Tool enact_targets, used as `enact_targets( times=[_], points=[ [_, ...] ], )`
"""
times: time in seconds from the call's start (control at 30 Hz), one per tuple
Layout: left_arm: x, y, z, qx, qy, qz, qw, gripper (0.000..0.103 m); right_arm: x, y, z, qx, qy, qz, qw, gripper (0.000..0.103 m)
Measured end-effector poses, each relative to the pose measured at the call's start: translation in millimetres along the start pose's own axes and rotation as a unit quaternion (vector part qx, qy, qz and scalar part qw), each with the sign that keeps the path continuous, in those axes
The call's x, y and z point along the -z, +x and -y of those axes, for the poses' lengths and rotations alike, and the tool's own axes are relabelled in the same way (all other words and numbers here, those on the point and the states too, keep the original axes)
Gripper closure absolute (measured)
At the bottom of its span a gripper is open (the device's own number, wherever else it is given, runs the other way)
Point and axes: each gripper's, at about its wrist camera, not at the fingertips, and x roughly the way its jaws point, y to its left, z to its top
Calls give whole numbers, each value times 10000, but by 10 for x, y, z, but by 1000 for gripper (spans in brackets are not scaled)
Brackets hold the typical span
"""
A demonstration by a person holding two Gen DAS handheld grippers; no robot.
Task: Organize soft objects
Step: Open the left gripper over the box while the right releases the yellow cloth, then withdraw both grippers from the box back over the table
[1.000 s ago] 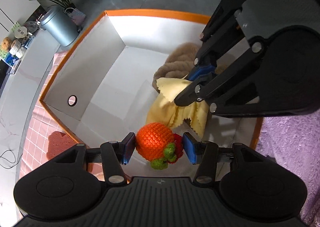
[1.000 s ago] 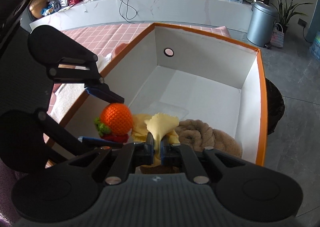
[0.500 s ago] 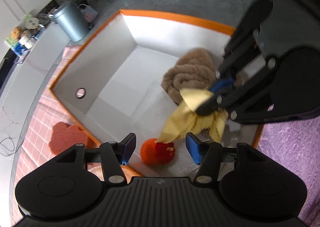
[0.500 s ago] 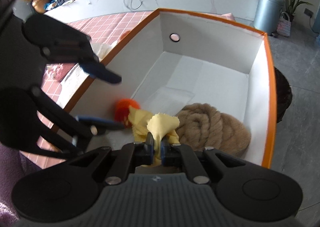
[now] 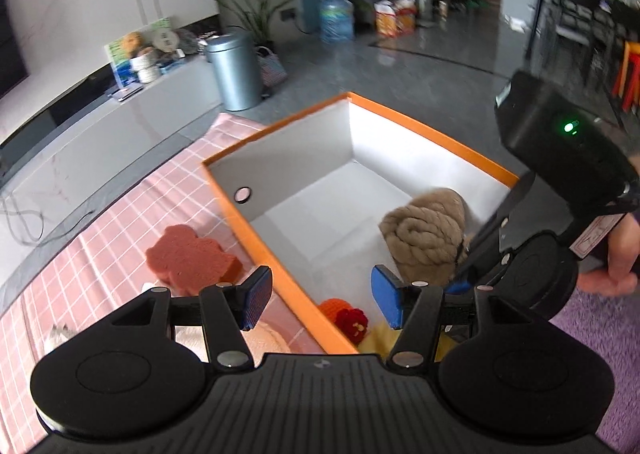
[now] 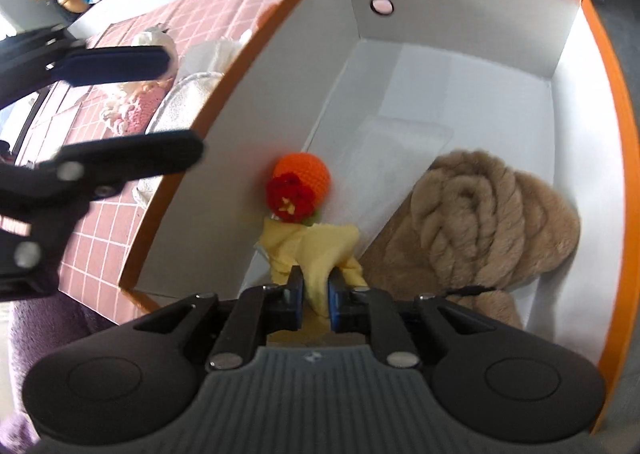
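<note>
An orange-rimmed white box (image 5: 256,230) (image 6: 224,101) stands on the pink checked cloth. Inside lie an orange crocheted fruit (image 6: 304,177) (image 5: 340,314), a rolled tan plush towel (image 6: 488,213) (image 5: 424,234) and a yellow cloth (image 6: 312,250) (image 5: 376,338). My right gripper (image 6: 316,294) is low inside the box, its jaws slightly apart with the yellow cloth between them. My left gripper (image 5: 320,294) is open and empty, raised over the box's near rim; it also shows in the right wrist view (image 6: 132,101).
A red-brown bear-shaped sponge (image 5: 192,258) lies on the checked cloth (image 5: 100,254) left of the box. White and pink soft items (image 6: 168,93) lie beside the box. A purple rug (image 5: 600,334) is at the right. A grey bin (image 5: 236,69) stands behind.
My left gripper let go of the orange fruit, which dropped into the box, then rose and drew back over the rim. My right gripper lowered the yellow cloth to the box floor.
</note>
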Motion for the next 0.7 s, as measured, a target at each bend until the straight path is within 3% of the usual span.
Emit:
enact_targets(
  times=[0.07, 0.23, 0.37, 0.47, 0.6, 0.7],
  points=[
    [23, -36, -38, -51, -153, 58, 9999, 36, -23, 32, -31, 44, 8, -29, 10000, 90],
    [94, -110, -112, -75, -406, 113, 9991, 36, -22, 49, -35, 143, 155, -25, 9998, 70],
    [156, -152, -130, -84, -452, 88, 9989, 36, -18, 6, -72, 208, 127, 19, 9997, 68],
    [200, -188, -149, -80, -505, 93, 9986, 36, -10, -53, -93, 277, 125, 79, 9995, 60],
    [258, -258, -140, -87, -559, 143, 9983, 36, 30, -195, -131, 386, 103, 312, 9987, 55],
    [300, -312, -134, -106, -664, 204, 9975, 36, 110, -350, -211, 717, -23, 694, 9950, 42]
  ],
)
